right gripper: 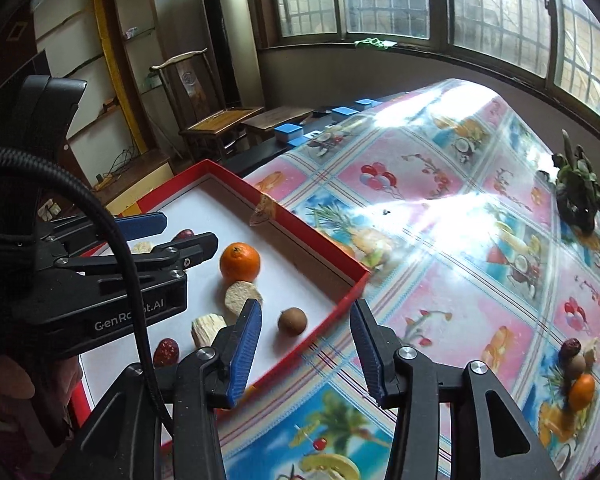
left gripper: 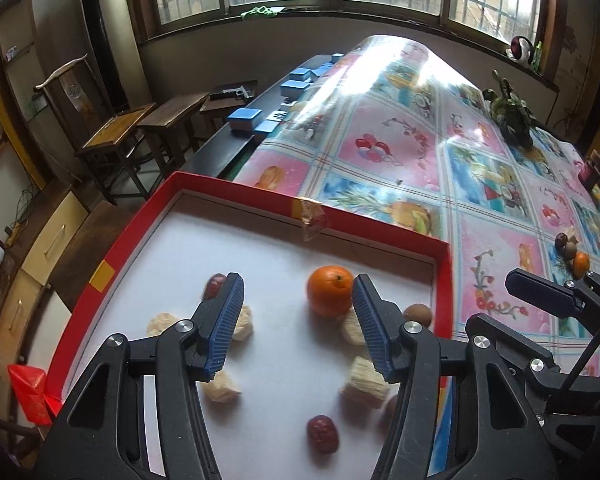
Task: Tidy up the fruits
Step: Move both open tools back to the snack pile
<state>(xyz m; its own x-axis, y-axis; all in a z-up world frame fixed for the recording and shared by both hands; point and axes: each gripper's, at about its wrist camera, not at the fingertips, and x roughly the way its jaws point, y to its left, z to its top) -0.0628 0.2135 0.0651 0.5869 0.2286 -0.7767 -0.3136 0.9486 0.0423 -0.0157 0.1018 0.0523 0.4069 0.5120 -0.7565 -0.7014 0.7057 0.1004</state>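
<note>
The left tongs (left gripper: 298, 320) hang above the white floor of a shallow red-rimmed tray (left gripper: 112, 264) with their blue-ribbed fingers apart and nothing between them. An orange (left gripper: 329, 290) lies in the tray just beside the inner tip of the right-hand finger; from this view it cannot be told whether the two touch. Around the tongs lie pale, rough-cut chunks (left gripper: 364, 380) of something, some partly hidden behind the fingers, along with a dark red jujube-like fruit (left gripper: 322, 433) nearer the camera, another one (left gripper: 215, 285) behind the left-hand fingertip, and a small brown round fruit (left gripper: 418, 315) by the tray's right wall.

The right tongs (right gripper: 306, 342) are also apart and empty. They straddle the tray's near right rim: the left-hand finger stands over the tray floor, the right-hand one over the fruit-patterned oilcloth (right gripper: 460, 280) covering the desk. The brown round fruit (right gripper: 292, 321) sits inside the tray just ahead of the left-hand finger, and the orange (right gripper: 240, 262) lies farther in, with a pale chunk (right gripper: 242, 296) touching its near side.

Well apart from both tongs, at the right edge of the desk, a small cluster waits outside the tray: a second orange (right gripper: 582, 392), a brown fruit (right gripper: 576, 366) and a dark red one (right gripper: 571, 348), pressed close together.

A dark potted plant (right gripper: 578, 192) stands on the far right of the desk.
</note>
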